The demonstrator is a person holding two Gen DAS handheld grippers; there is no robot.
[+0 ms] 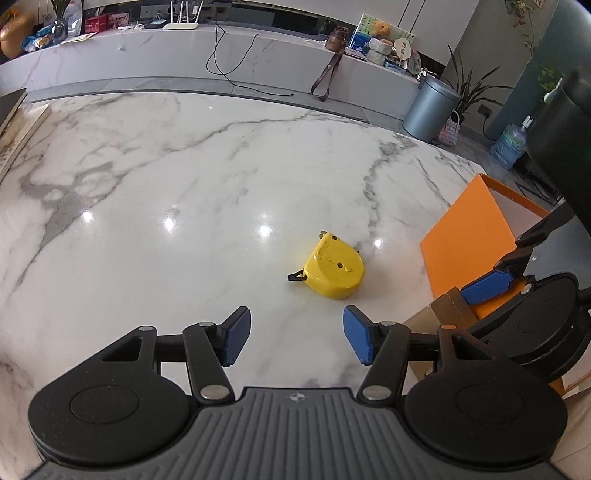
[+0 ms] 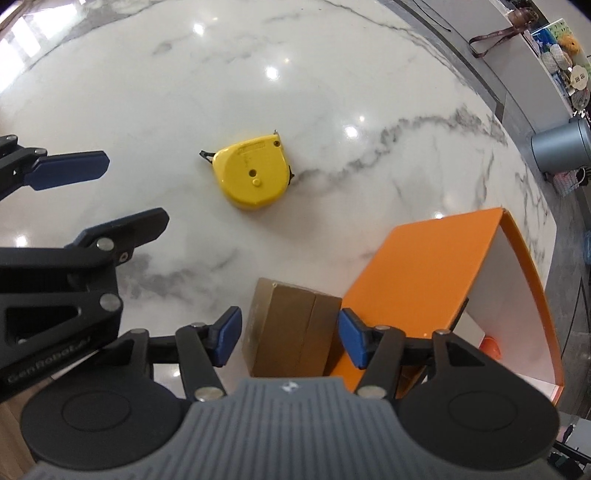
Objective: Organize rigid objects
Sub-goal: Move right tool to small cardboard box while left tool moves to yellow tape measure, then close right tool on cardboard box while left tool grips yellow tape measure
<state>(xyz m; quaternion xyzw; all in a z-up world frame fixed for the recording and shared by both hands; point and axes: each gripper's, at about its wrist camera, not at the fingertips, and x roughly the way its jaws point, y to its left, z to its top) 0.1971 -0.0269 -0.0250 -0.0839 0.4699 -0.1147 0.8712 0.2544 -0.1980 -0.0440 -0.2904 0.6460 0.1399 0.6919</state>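
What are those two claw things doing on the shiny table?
A person is tidying up with a claw in each hand. The left claw is open and empty, with a yellow tape measure lying on the marble table just ahead of it. The right claw is open around a small brown cardboard box, its pads not pressing on it. The box sits right beside an orange box. Nothing is being carried right now.

Lived-in home or reception lounge, glossy white grey-veined marble counter (image 1: 184, 177), long pale marble ledge (image 1: 147, 51) behind that carried a white antenna router (image 1: 181, 25), gift boxes, snacks, grey metal pedal bin (image 1: 428, 107), leafy potted plants (image 1: 469, 88) stood nearby
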